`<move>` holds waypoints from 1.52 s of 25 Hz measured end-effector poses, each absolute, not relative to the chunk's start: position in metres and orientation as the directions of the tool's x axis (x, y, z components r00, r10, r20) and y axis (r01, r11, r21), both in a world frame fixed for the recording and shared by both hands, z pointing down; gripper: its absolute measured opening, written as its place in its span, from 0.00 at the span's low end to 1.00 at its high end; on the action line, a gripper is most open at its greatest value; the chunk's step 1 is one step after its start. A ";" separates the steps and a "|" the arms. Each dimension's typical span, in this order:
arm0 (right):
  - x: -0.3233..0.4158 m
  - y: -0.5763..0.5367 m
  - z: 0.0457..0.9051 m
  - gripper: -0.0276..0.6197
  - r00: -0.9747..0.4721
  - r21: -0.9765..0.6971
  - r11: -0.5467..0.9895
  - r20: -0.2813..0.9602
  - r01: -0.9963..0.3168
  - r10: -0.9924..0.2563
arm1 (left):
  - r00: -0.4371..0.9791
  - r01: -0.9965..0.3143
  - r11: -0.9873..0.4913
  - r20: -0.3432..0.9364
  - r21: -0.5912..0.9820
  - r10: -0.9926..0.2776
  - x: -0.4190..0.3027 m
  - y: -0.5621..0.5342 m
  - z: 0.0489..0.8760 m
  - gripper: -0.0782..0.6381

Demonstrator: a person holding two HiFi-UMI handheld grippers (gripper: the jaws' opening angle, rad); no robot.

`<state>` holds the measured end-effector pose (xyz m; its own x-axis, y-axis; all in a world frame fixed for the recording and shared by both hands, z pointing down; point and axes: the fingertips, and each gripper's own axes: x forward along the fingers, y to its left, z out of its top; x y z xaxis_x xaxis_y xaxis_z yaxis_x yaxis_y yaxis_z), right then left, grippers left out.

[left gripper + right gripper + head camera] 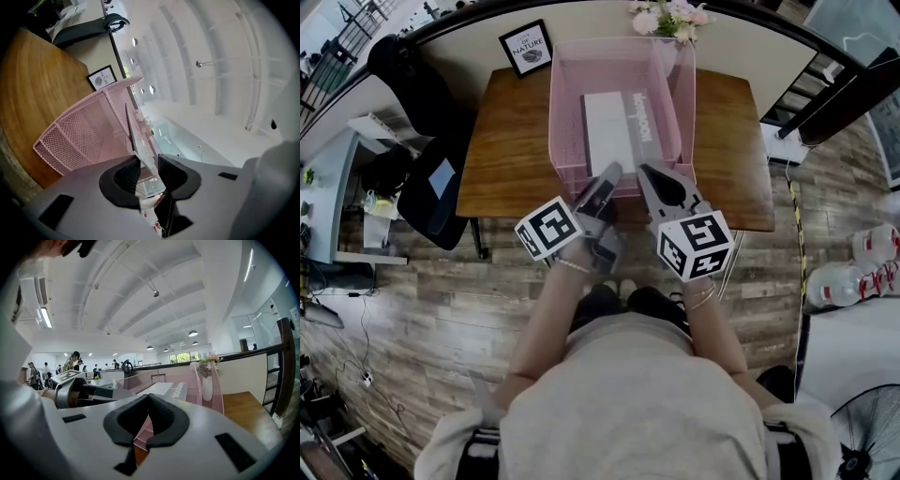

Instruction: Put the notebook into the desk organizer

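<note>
Nearest, the left gripper (609,173) is released, its jaws apart around the near edge of the notebook (614,131) without pressing it. Just to its right, the right gripper (645,171) is clenched on nothing. Ahead of both, the notebook lies flat inside the pink mesh desk organizer (558,112) on the counter (506,159).

An open-plan office: desk (511,150), black chair (431,183), people (72,362) beyond.
</note>
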<state>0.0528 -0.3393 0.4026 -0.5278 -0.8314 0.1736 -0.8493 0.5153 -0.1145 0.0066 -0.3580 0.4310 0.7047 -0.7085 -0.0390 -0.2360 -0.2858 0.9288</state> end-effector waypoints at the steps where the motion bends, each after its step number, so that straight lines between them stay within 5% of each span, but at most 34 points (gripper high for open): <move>1: 0.053 -0.339 0.403 0.06 -0.528 -0.115 0.515 0.174 -0.849 -0.831 | 0.705 -0.237 -0.282 -0.035 0.929 -0.708 0.006 -0.358 0.433 0.27; 23: 0.041 -0.320 0.410 0.06 -0.570 -0.125 0.556 0.177 -0.821 -0.802 | 0.732 -0.445 -0.405 0.064 0.798 -0.678 0.008 -0.326 0.435 0.32; 38: 0.035 -0.303 0.385 0.06 -0.604 -0.149 0.589 0.089 -0.794 -0.792 | 0.715 -0.607 -0.597 0.034 0.524 -0.698 -0.002 -0.311 0.387 0.14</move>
